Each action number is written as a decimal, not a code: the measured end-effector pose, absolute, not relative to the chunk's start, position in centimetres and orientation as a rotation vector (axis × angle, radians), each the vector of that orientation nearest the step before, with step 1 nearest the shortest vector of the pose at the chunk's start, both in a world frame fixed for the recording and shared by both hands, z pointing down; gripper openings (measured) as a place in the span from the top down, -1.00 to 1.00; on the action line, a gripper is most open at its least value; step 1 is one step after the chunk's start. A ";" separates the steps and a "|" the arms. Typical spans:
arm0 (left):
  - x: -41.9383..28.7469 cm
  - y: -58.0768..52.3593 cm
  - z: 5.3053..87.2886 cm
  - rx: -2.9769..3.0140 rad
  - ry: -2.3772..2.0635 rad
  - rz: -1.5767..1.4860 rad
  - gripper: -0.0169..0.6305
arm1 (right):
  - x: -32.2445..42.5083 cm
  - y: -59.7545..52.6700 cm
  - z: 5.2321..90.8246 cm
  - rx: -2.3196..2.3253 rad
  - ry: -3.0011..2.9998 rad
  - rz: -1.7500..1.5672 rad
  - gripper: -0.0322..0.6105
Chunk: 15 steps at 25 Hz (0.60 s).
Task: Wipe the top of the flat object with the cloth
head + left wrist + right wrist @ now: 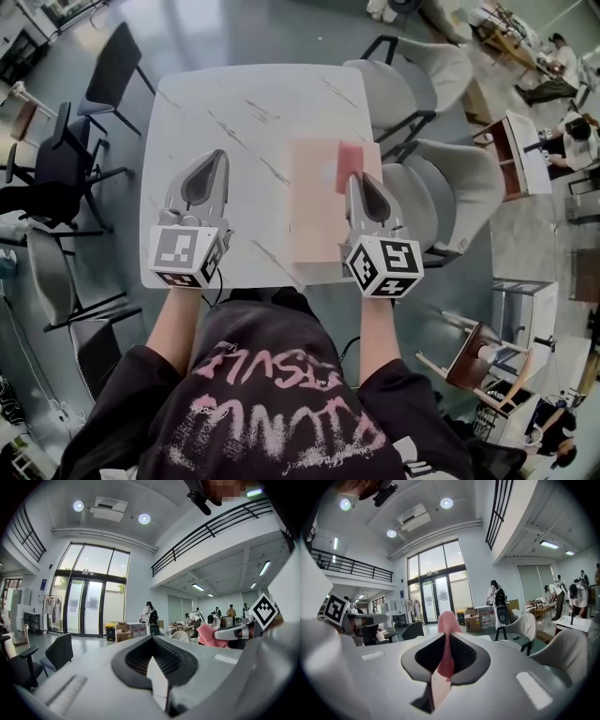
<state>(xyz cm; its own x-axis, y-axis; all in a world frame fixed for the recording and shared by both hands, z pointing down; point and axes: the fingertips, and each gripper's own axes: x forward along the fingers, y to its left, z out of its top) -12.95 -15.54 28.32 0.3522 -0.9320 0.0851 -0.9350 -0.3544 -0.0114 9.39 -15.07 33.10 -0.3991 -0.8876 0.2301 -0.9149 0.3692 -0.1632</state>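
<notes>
I see a white marbled bench (244, 112) on grey floor (244, 28); black chairs (61, 169) left, pale chairs (422, 70) right. Tall glass doors (86, 604), round ceiling lights (144, 519), railed mezzanine (211, 527).

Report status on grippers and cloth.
Right gripper shut on cloth, over board's far right corner. Left gripper shut, empty, over table. Nothing in the way.

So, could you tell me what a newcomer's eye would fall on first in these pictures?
First, the pink cloth, pinched between the shut jaws of the right gripper and held over the far end of the pale flat board. The board lies on the right half of the white marbled table. The left gripper is over the table's left half, its jaws together on nothing.
</notes>
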 end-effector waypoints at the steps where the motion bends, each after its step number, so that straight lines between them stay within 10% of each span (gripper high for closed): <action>1: -13.0 -15.5 28.0 2.551 -1.766 0.116 0.95 | 9.3 -15.1 32.9 1.661 -2.519 0.399 0.75; 15: -14.4 -16.0 23.4 2.580 -1.862 0.045 0.95 | 8.4 -16.8 28.1 1.668 -2.610 0.288 0.75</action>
